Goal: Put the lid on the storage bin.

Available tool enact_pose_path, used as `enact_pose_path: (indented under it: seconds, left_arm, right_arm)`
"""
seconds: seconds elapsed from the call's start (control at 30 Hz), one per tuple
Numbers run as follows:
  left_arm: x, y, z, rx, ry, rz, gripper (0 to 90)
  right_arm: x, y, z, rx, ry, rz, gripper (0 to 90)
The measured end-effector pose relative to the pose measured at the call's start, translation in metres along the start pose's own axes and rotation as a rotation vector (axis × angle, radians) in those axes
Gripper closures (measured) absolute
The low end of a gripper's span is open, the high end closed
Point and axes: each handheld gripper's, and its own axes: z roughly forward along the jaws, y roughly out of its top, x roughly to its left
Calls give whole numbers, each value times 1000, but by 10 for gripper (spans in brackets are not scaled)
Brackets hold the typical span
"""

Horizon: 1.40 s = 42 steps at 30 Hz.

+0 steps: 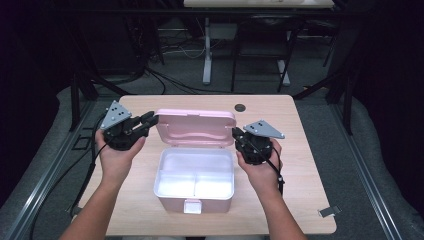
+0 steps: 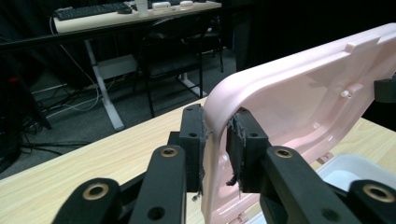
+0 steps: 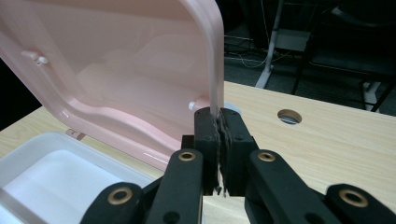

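The box [image 1: 195, 181] is pink outside and white inside, with a low divider splitting the tray into two compartments and a small latch tab on its near wall. It sits on the table [image 1: 300, 165] between the two grippers, and its lid [image 1: 195, 127] stands raised behind it.

The left gripper [image 1: 145, 121] is at the lid's left edge. In the left gripper view the lid edge [image 2: 212, 140] lies between the jaws; the left pad touches it, while a narrow gap shows at the right pad, so the jaws are not fully clamped. The right gripper [image 1: 236, 134] is at the lid's right edge; in the right gripper view its jaws are pressed tight on the thin rim [image 3: 215, 100].

The high view shows the tray's inside and both hands. The gripper views show the lid's moulded inner face, its small pegs and the worn pads [image 3: 223, 135]. The right gripper view also shows a round hole [image 3: 289, 116] in the table beyond the jaws.

The lid's hinge is hidden behind the lid in the high view. The tray is cut off at the frame edges in both gripper views.
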Motion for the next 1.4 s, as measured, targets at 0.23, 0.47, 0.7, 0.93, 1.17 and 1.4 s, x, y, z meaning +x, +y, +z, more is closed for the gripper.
enact_pose_path:
  seconds: [0.23, 0.47, 0.7, 0.93, 1.17, 1.4]
  left_arm:
    - [-3, 0, -3, 6, 16, 31, 821]
    - [-6, 0, -7, 6, 11, 36, 824]
    - [-8, -1, -12, 11, 0, 40, 818]
    - [-9, -3, -17, 6, -21, 40, 802]
    - [-10, -3, -20, 10, -28, 48, 795]
    - [-11, -4, -22, 9, -34, 45, 785]
  right_arm:
    - [-1, 0, 0, -3, 4, 7, 853]
    - [-1, 5, -3, -33, 20, 9, 823]
    - [-1, 13, -9, -63, 36, 24, 816]
    - [-3, 19, -17, -73, 72, 43, 805]
    - [1, 23, -21, -75, 63, 28, 797]
    - [1, 22, -25, -79, 76, 24, 781]
